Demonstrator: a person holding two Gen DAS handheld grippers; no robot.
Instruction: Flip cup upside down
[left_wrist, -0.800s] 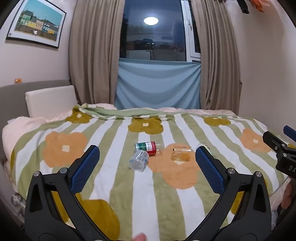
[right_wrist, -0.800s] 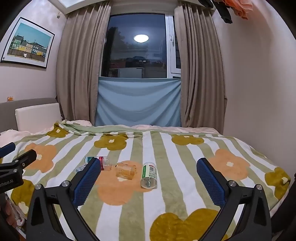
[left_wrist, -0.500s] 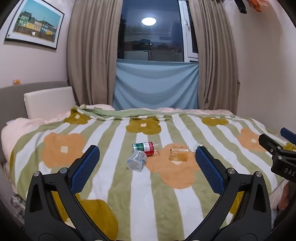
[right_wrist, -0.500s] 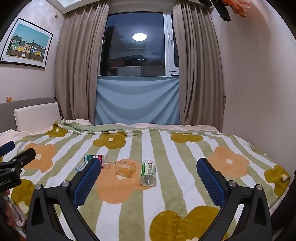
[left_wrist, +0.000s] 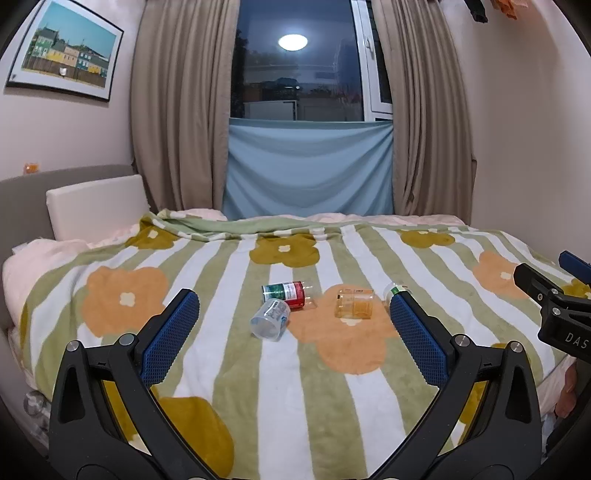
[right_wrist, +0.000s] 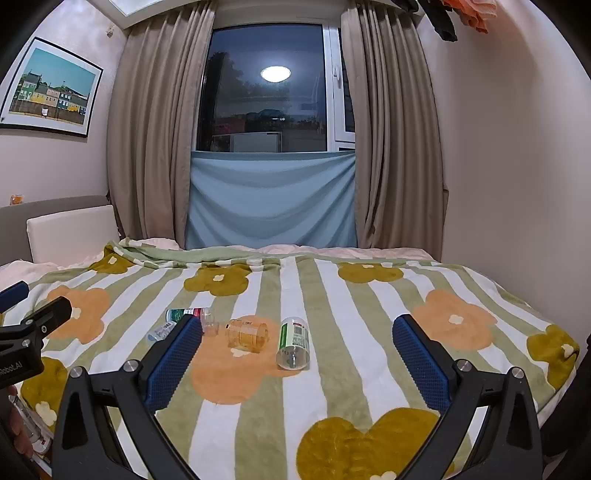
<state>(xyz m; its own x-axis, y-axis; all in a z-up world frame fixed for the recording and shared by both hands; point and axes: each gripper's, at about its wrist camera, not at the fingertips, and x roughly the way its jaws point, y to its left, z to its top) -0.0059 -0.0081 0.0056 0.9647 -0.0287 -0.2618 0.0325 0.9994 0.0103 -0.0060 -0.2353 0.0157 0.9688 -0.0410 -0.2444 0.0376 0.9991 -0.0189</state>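
My left gripper and right gripper both gape, empty. Amber cup lies sideways (long axis across bed), mouth rightward.

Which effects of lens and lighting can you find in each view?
Left wrist view: fisheye bows the curtains outward; the ceiling lamp's reflection glares in the dark window. Right wrist view: same bowing and reflection, dark corners, cups sharp, soft shadows.

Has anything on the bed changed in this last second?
Nothing was grabbed or released. Both tools, left and right, only drifted slightly, staying open and empty. The four cups, including the amber one and the green-labelled one, lie on their sides on the blanket as before.
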